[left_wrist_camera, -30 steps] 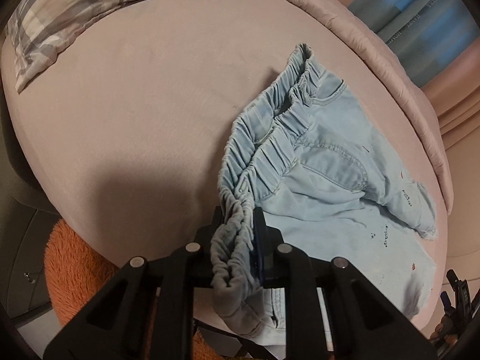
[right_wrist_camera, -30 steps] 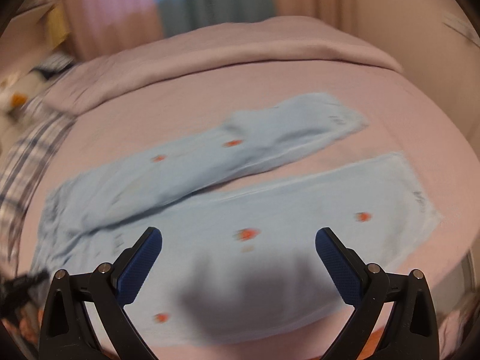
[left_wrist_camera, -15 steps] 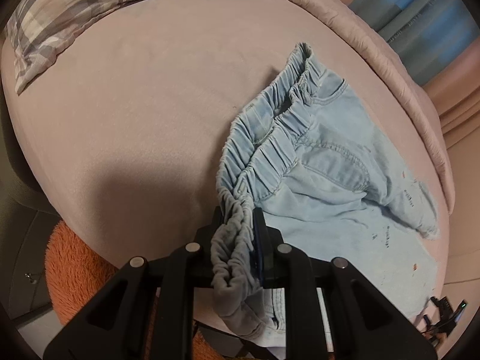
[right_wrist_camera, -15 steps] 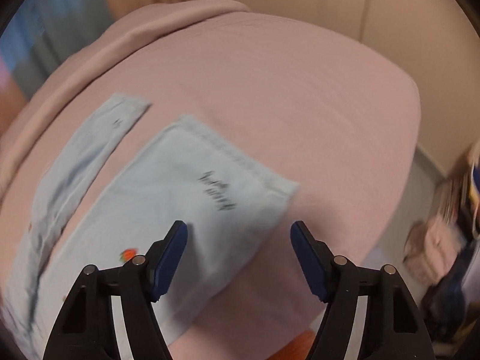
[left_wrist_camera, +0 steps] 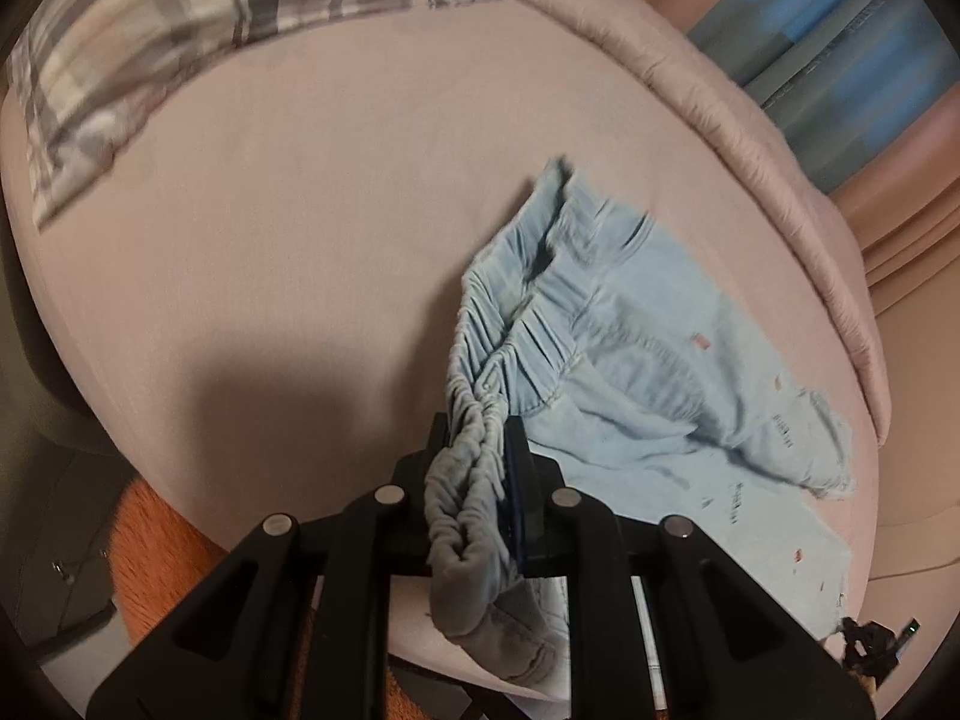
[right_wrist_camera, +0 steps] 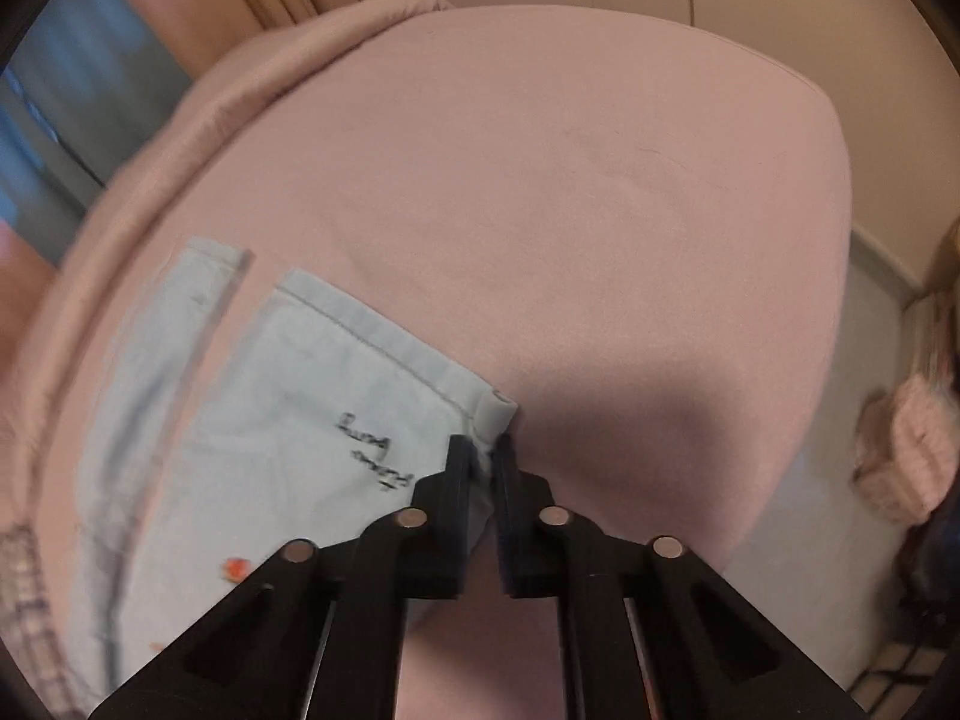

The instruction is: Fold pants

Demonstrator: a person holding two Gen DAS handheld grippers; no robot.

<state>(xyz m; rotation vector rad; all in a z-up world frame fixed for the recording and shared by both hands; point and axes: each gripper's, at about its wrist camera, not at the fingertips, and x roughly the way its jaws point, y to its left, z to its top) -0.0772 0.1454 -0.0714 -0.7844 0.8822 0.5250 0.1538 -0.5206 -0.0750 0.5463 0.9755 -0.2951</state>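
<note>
Pink bed (right_wrist_camera: pixel 600 180) carries the pants (left_wrist_camera: pixel 630 372) near its edge: left tool (left_wrist_camera: pixel 477 468) clamps the waistband, right tool (right_wrist_camera: pixel 483 462) has just closed on a leg hem corner. That thin pinch could slip when lifted.

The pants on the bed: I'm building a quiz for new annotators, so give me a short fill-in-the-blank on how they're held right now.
1. The left gripper is shut on the gathered ____ of the pants.
2. The right gripper is shut on the corner of a leg ____.
3. The pants lie on a ____ bedspread.
4. The pillow has a ____ pattern.

Missing words: waistband; hem; pink; plaid
</note>
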